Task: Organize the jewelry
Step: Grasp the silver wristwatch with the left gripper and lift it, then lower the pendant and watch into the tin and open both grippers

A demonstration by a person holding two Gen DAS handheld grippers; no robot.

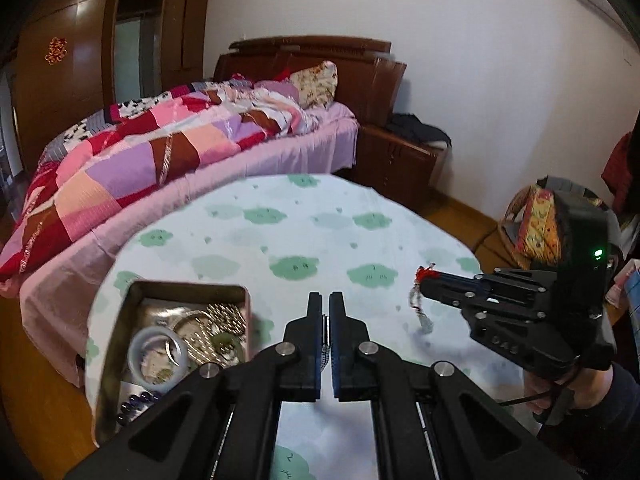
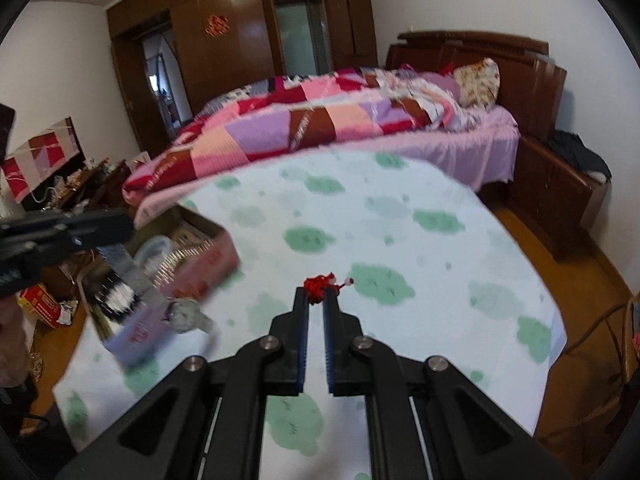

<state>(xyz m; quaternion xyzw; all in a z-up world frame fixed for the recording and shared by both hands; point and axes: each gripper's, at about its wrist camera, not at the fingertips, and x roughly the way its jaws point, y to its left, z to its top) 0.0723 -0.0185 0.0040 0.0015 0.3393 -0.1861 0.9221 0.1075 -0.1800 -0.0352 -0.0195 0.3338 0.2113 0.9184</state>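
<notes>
A metal tin [image 1: 120, 344] at the table's left holds several pieces: a pale jade bangle [image 1: 157, 354], a thin silver bangle [image 1: 192, 320], gold bead chains [image 1: 224, 318] and dark beads [image 1: 134, 404]. The tin [image 2: 208, 260] shows blurred in the right wrist view. My left gripper [image 1: 326, 300] is shut and empty, just right of the tin. My right gripper [image 2: 316, 296] is shut on a red knotted cord charm [image 2: 320, 283] and holds it above the table; in the left wrist view the charm [image 1: 418, 300] hangs from the right gripper [image 1: 424, 280] with a small pendant dangling.
The round table has a white cloth with green cloud prints [image 1: 304, 240]. A bed with a patchwork quilt [image 1: 160, 152] stands behind it. A wicker basket [image 1: 532, 224] sits on the floor at the right. Boxes and clutter [image 2: 40, 304] lie left of the table.
</notes>
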